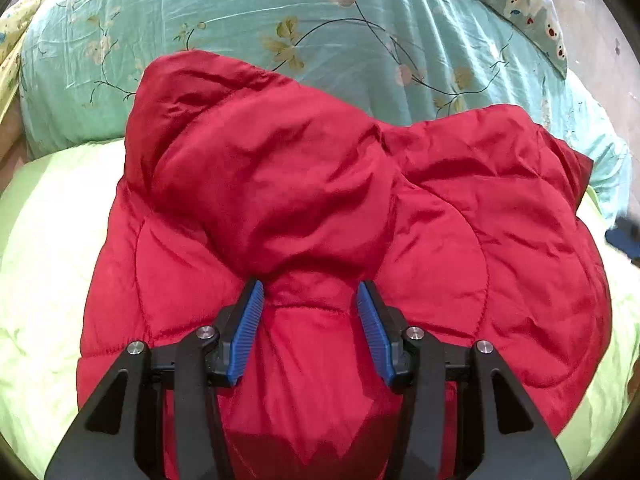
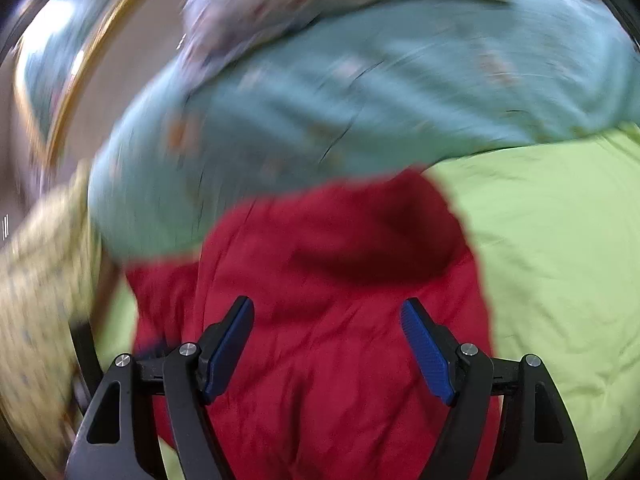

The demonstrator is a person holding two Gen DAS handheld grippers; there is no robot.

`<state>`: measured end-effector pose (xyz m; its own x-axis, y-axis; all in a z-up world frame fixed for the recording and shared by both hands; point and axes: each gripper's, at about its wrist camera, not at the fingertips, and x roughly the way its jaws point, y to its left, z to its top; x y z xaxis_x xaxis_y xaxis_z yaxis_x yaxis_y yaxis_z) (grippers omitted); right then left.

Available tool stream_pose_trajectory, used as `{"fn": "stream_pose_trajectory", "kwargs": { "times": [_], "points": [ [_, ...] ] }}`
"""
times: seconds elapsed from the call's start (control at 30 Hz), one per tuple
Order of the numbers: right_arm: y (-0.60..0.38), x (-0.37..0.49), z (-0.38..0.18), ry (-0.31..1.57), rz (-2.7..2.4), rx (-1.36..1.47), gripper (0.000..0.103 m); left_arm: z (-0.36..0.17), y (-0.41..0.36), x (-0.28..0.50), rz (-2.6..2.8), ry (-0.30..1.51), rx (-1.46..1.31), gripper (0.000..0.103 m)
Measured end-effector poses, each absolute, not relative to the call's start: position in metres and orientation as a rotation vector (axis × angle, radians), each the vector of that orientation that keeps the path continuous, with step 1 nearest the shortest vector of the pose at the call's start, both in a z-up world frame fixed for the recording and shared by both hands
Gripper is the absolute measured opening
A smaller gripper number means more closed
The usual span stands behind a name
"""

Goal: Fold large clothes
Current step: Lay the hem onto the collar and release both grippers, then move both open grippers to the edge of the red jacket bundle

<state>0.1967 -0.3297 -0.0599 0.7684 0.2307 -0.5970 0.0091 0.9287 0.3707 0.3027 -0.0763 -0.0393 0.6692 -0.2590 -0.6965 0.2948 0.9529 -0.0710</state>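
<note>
Bunched red fabric fills the left gripper (image 1: 310, 300), whose blue pads (image 1: 249, 332) press in on a gathered fold of the red quilted jacket (image 1: 360, 184). That jacket lies spread on a lime-green sheet (image 1: 44, 264), its puffy upper part humped toward a teal floral quilt (image 1: 240, 28) just behind it. A patterned pillow (image 1: 524, 4) rests on the quilt's far right corner. From the right wrist, badly blurred, the right gripper (image 2: 327, 322) hangs over the jacket with its jaws spread wide and nothing pinched between them. A yellowish patterned cloth (image 2: 36, 292) sits at the left edge, beside the quilt.
</note>
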Motion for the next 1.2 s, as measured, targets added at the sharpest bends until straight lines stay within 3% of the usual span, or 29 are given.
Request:
{"fn": "stream_pose_trajectory", "kwargs": {
  "times": [0.17, 0.5, 0.6, 0.7, 0.93, 1.2],
  "points": [
    [-0.298, 0.236, -0.095, 0.807, 0.078, 0.197, 0.076, -0.038, -0.072, 0.323, -0.277, 0.789, 0.060, 0.049],
    [-0.362, 0.286, -0.124, 0.820, 0.018, 0.485, 0.077, -0.044, -0.043, 0.372, -0.172, 0.822, 0.026, 0.050],
    [-0.365, 0.292, -0.128, 0.806, -0.004, 0.489, 0.077, -0.049, -0.041, 0.383, -0.149, 0.820, 0.025, 0.059],
    [-0.366, 0.293, -0.131, 0.791, -0.023, 0.505, 0.077, -0.052, -0.046, 0.395, -0.140, 0.826, 0.032, 0.061],
    [-0.370, 0.298, -0.137, 0.786, -0.039, 0.511, 0.077, -0.040, -0.031, 0.381, -0.171, 0.826, -0.017, 0.061],
    [-0.370, 0.300, -0.138, 0.779, -0.035, 0.519, 0.077, -0.024, 0.002, 0.312, -0.232, 0.788, -0.091, 0.064]
  ]
}}
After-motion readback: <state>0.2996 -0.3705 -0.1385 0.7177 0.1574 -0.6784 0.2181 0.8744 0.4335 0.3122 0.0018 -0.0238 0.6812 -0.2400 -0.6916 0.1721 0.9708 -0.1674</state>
